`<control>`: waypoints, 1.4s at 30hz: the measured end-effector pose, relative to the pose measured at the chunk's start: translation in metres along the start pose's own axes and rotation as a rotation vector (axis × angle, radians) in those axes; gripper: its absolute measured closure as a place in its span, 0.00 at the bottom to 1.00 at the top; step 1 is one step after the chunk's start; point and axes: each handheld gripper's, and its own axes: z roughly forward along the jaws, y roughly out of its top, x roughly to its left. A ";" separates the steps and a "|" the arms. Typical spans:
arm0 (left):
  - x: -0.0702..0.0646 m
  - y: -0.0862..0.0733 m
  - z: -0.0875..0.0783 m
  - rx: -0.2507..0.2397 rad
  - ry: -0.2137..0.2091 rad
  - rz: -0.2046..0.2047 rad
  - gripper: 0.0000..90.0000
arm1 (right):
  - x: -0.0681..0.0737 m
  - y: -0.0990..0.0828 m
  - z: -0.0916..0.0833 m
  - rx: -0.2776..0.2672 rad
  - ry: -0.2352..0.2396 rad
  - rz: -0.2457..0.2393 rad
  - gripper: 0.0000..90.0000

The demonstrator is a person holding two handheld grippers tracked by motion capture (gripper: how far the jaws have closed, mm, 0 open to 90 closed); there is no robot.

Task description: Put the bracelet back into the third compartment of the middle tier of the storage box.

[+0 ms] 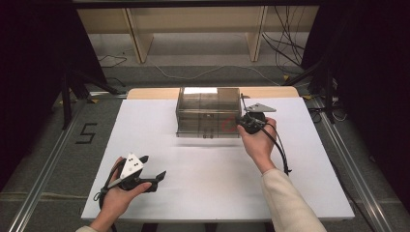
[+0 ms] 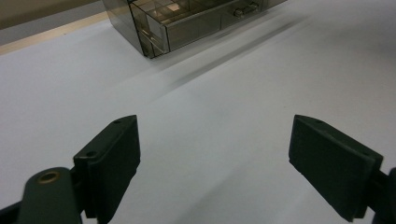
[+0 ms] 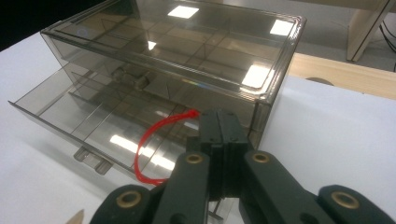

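While I watch from the high view, my right gripper (image 1: 241, 123) sits at three o'clock of the smoky, see-through plastic drawer box (image 1: 208, 112), itself at twelve o'clock on the matte white surface (image 1: 203, 183). My left gripper (image 1: 153, 178) rests at seven o'clock, well apart.

From the left gripper view, its flat black pads (image 2: 114, 158) stand released, wide apart over bare white; the box (image 2: 187, 21) lies at twelve o'clock.

From the right gripper view, the jaws are clenched on a thin red loop (image 3: 154, 144) curving over the pulled-out lower drawer (image 3: 88, 119), glossy, with ribbed dividers.
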 end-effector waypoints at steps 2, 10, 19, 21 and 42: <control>0.000 0.000 0.000 0.000 -0.001 0.000 0.18 | 0.000 0.000 0.001 0.005 -0.002 -0.001 1.00; 0.000 0.000 0.000 -0.001 -0.002 0.000 0.18 | -0.001 -0.003 0.008 0.017 -0.013 -0.008 1.00; 0.000 0.000 0.000 0.000 -0.003 0.000 0.18 | 0.002 -0.005 0.015 0.028 -0.028 -0.036 1.00; 0.000 0.000 0.000 0.000 -0.003 0.000 0.18 | 0.002 -0.005 0.016 0.030 -0.026 -0.039 1.00; 0.000 0.000 0.000 -0.001 -0.004 -0.001 0.18 | 0.003 -0.010 0.027 0.063 -0.035 -0.058 1.00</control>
